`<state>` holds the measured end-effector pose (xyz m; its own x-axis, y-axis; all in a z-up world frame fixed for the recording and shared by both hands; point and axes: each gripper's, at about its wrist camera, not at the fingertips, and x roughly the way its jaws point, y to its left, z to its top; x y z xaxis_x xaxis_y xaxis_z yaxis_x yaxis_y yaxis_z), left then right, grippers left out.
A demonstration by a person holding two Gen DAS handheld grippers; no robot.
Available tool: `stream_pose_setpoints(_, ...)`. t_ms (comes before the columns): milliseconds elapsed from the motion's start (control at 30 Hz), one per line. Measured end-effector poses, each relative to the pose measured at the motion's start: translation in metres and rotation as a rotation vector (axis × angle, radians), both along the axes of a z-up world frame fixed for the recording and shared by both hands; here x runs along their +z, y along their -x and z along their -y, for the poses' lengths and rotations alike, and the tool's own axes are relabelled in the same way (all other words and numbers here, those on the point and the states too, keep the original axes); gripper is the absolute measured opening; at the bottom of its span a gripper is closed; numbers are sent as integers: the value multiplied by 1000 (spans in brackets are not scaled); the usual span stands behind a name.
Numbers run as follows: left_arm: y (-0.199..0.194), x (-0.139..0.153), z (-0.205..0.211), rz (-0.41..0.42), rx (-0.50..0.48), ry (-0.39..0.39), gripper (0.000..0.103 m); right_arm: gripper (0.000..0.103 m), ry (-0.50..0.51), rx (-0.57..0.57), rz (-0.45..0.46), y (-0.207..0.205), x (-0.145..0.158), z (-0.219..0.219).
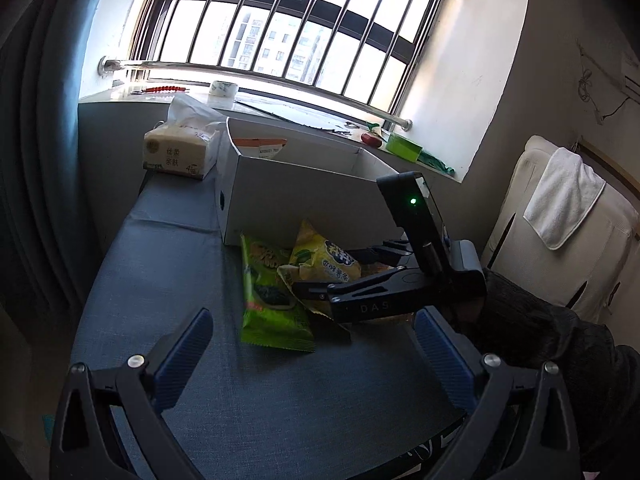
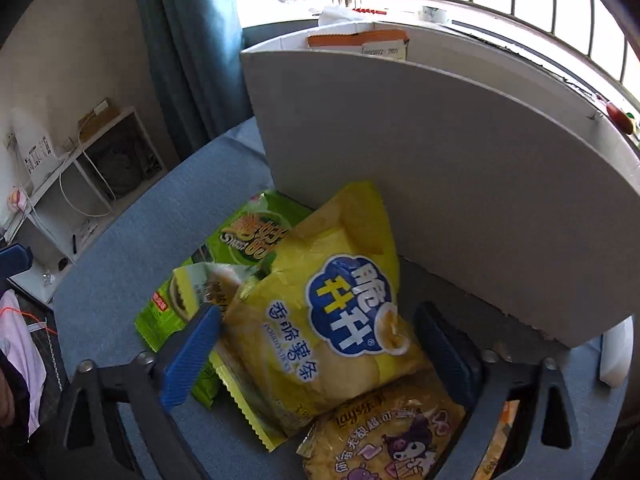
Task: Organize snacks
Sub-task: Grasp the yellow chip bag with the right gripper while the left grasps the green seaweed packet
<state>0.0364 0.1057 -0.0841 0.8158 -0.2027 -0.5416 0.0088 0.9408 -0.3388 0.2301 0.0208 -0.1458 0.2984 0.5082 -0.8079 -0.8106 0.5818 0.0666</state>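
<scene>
Several snack bags lie on the blue cloth table in front of an open white box. A yellow potato-stick bag leans on top of a green bag, a small green-yellow packet and a Lay's bag. My right gripper points down over the yellow bag, which lies between its open blue pads; I see no firm squeeze. My left gripper hovers open nearer the table's front, nothing between its fingers.
A tissue pack stands left of the box, against the window sill with a tape roll. A dark sleeve holds the right gripper. A towel-draped chair is at the right, a white shelf beyond the table's left.
</scene>
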Motion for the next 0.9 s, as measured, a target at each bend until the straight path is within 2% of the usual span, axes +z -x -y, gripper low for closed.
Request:
stream_pose_setpoints(67,-2,-5,-2,-18,2,5,103,65,-27,-14,10,3,4,4)
stream_pose_setpoints(133,-6,-9,-3,-30,6,3,103,61,-78,-15,-38,2,9,13)
stream_pose_setpoints(233,-14,-15,-2,-55,2,-14,103,58,-95,-33,-20,6,16,27)
stream_pose_setpoints(367,-36,-27,-1,-113,0,-55,103,58,-204,-61,-31,11,39,59)
stream_pose_setpoints(567,-93,-55,6,-263,20,-169,103,58,-350,-138,29,42,83,113)
stream_pose_setpoints(633,-111,-65,8,-314,45,-211,103,58,-387,-160,39,54,92,132)
stream_pose_setpoints(767,-137,-80,11,-387,62,-241,102,58,-429,-195,61,73,100,154)
stream_pose_setpoints(833,-143,-80,16,-390,68,-301,95,58,-436,-204,60,80,102,160)
stream_pose_setpoints(867,-143,-79,19,-379,59,-309,79,58,-443,-207,56,83,101,163)
stream_pose_setpoints(900,-142,-76,19,-370,60,-310,68,59,-444,-206,56,85,101,165)
